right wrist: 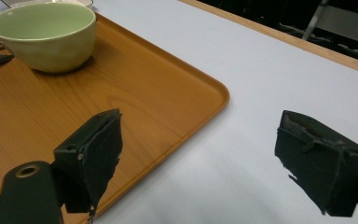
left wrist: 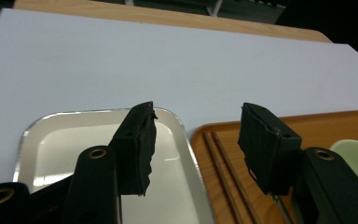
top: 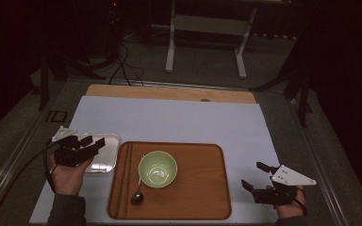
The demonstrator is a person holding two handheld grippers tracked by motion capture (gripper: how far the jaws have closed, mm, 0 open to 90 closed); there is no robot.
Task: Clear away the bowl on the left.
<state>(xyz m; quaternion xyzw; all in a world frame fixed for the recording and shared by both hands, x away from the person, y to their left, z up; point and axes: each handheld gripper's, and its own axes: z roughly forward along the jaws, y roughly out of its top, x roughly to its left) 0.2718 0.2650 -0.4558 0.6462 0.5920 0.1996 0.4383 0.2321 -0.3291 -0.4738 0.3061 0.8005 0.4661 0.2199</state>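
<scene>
White table sheet (top: 179, 117) carries a wooden tray (top: 202, 188) w/ green bowl (top: 158, 168), seemingly empty, spoon (top: 137, 197) and chopsticks (top: 122, 179). Small metal tray (top: 104, 155), empty, sits just left of it. Left gripper (top: 92, 141) hovers over the metal tray, jaws apart, holding nothing; right gripper (top: 256, 175), jaws wide, idles off the wooden tray's right edge. Prob. next: reach for the chopsticks, approaching low, jaws straddling both sticks.
</scene>
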